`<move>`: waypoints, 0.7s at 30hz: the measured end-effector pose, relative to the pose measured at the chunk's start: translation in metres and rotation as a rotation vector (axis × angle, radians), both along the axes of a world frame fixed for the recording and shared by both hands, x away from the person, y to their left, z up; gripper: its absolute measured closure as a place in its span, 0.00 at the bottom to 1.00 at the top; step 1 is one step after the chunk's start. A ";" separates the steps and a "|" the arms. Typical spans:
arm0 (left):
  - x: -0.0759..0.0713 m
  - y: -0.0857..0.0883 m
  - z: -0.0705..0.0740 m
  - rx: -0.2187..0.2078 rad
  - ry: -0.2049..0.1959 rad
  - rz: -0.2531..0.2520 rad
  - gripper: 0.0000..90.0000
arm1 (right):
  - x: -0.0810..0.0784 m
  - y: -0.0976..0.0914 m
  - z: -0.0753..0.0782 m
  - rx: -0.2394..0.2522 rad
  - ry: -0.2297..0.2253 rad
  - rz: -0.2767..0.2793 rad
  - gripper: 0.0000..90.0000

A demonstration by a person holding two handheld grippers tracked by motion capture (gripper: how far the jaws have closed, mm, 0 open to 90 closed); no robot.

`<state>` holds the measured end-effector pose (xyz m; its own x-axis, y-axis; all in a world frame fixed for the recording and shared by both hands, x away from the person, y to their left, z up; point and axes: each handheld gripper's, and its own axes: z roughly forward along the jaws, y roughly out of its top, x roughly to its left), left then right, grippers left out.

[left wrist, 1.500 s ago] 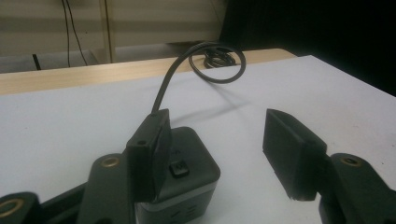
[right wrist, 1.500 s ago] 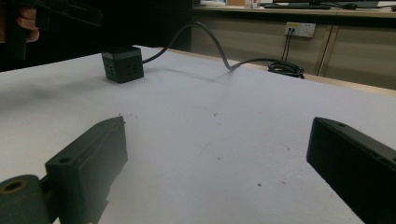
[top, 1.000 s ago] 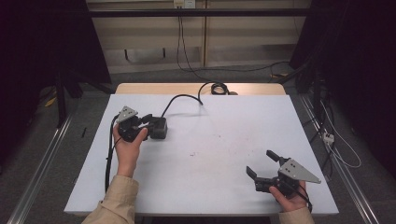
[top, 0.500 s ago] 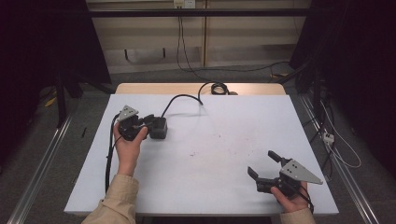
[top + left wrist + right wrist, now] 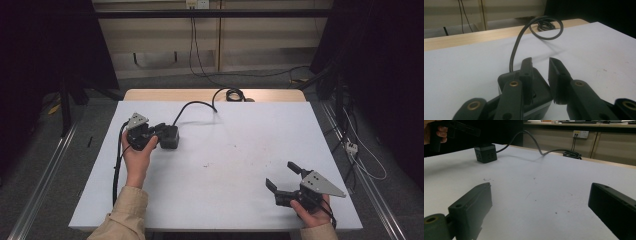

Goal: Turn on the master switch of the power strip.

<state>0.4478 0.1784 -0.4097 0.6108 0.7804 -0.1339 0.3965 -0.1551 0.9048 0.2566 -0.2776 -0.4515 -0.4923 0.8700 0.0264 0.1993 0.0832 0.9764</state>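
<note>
A black cube-shaped power socket (image 5: 170, 138) sits on the white table (image 5: 225, 165) at the left. Its black cable (image 5: 192, 106) runs to a coil (image 5: 232, 94) at the far edge. My left gripper (image 5: 158, 132) is right at the cube. In the left gripper view its jaws (image 5: 540, 72) have just been closing to a narrow gap. One jaw lies over the cube's top (image 5: 536, 92), the other stands at its right edge. I see no pad pressing on it. My right gripper (image 5: 280, 174) rests near the front right, open and empty (image 5: 541, 202), far from the cube (image 5: 485, 153).
A wooden strip (image 5: 210, 94) borders the table's far edge, where the coil (image 5: 546, 25) lies. Past it are wall sockets (image 5: 580, 133) with hanging cords. Metal floor rails (image 5: 47, 175) run along both sides of the table.
Both hands hold their places. The left gripper's jaws look slightly narrower at the cube.
</note>
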 end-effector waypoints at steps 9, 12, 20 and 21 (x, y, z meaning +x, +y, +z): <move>0.001 0.002 -0.001 -0.014 0.011 0.006 0.84 | 0.000 0.000 0.000 -0.005 -0.002 0.002 0.05; 0.002 0.004 -0.001 -0.010 0.010 0.005 0.84 | 0.000 0.000 0.000 -0.001 -0.001 -0.001 0.05; 0.003 0.004 -0.001 0.002 0.007 0.004 0.86 | 0.000 0.000 0.000 -0.003 0.000 -0.003 0.05; 0.003 0.004 -0.001 0.003 0.006 0.005 0.86 | 0.000 0.000 0.000 -0.003 0.000 -0.003 0.05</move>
<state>0.4504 0.1826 -0.4111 0.6062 0.7837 -0.1351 0.4027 -0.1560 0.9020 0.2565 -0.2779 -0.4516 -0.4900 0.8714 0.0237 0.1995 0.0857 0.9761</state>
